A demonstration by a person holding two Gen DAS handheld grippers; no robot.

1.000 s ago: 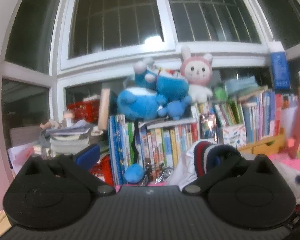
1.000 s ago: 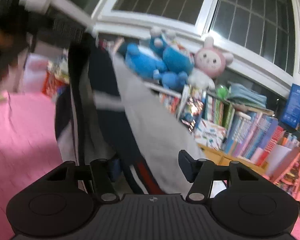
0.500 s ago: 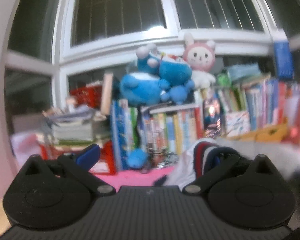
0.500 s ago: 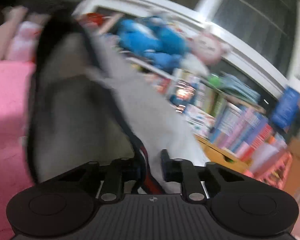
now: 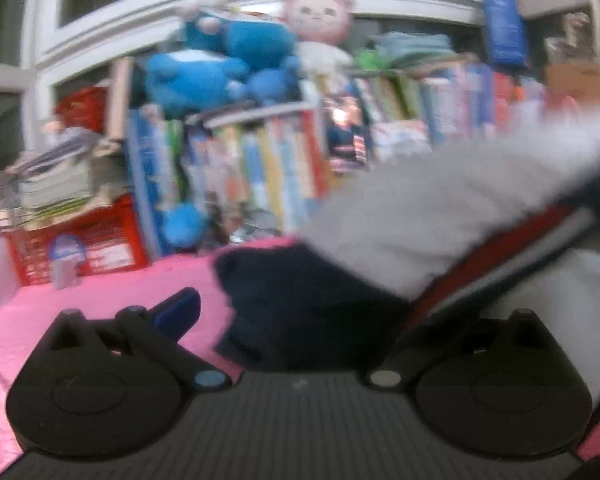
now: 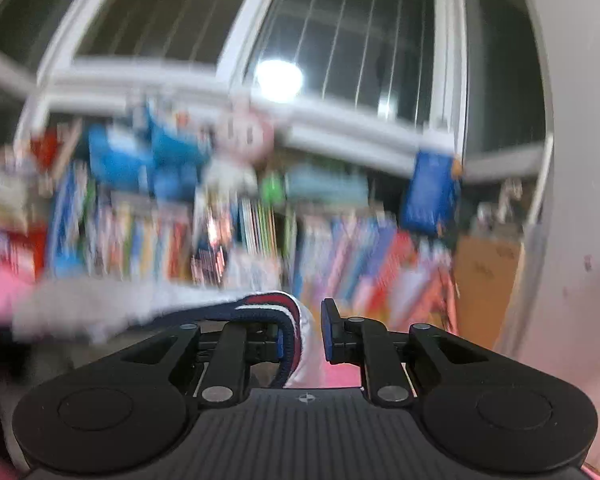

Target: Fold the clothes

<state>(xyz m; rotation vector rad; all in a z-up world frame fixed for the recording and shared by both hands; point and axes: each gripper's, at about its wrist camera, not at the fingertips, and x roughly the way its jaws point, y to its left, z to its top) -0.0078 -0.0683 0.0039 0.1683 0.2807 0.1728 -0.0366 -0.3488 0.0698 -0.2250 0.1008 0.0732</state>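
The left claw is held wide open, tilted slightly downward; the right claw, just closed, is clamped on the garment.

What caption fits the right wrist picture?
Right hand-held gripper with a garment's striped hem between its fingers, before blurry bookshelves.

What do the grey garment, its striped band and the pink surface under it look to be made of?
Grey garment: looks like soft fleecy or brushed knit, matte and fuzzy-edged, though blur leaves it open. Striped band: ribbed knit trim in navy, red and white; fine ribs show. Pink surface: matte textile, probably a quilted cover or blanket; faint pattern, no shine.
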